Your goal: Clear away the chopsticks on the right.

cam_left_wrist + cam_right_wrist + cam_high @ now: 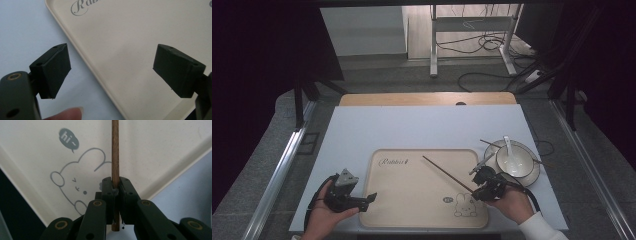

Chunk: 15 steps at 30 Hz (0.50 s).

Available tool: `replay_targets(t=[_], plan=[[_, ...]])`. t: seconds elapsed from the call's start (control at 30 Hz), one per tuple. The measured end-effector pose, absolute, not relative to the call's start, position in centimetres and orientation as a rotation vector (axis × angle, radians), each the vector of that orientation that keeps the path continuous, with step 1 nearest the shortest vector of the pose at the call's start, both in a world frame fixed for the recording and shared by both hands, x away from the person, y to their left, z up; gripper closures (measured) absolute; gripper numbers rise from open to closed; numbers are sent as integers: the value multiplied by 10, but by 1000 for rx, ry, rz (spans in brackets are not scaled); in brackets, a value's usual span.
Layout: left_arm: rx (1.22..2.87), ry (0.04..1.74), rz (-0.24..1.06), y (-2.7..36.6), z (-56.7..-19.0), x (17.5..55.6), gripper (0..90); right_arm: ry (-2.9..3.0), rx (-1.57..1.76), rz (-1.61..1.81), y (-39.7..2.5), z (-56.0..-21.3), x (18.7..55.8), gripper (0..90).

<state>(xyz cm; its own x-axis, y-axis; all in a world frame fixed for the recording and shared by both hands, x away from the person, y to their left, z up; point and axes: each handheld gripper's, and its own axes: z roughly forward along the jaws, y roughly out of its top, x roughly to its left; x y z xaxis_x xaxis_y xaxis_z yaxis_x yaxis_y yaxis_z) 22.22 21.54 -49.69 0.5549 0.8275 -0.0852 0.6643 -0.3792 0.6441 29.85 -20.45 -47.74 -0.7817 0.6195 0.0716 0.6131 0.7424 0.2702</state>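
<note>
Now right gripper (115, 185) pinching thin brown wooden chopstick (115, 150) over cream rectangular plastic tray (412, 200); left gripper (112, 72) spread wide.

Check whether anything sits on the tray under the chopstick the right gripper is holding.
Nothing visible does. The right gripper is shut on the chopstick, which slants over the bare tray. The bowl and spoon lie off to the tray's right.

You are wearing a white sleeve (539, 226) on your right arm and gripping two black grippers: the left gripper (371, 198) carrying a grey three-cornered plate, the right gripper (116, 185) showing brass-ringed pivots, both trailing black cables.
</note>
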Motion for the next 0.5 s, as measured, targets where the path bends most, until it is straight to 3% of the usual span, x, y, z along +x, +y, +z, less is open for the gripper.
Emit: replay_targets(t=[0.5], plan=[[2159, 1190, 329, 214, -498, 222, 148, 2924, 968, 361, -199, -486, 297, 796]])
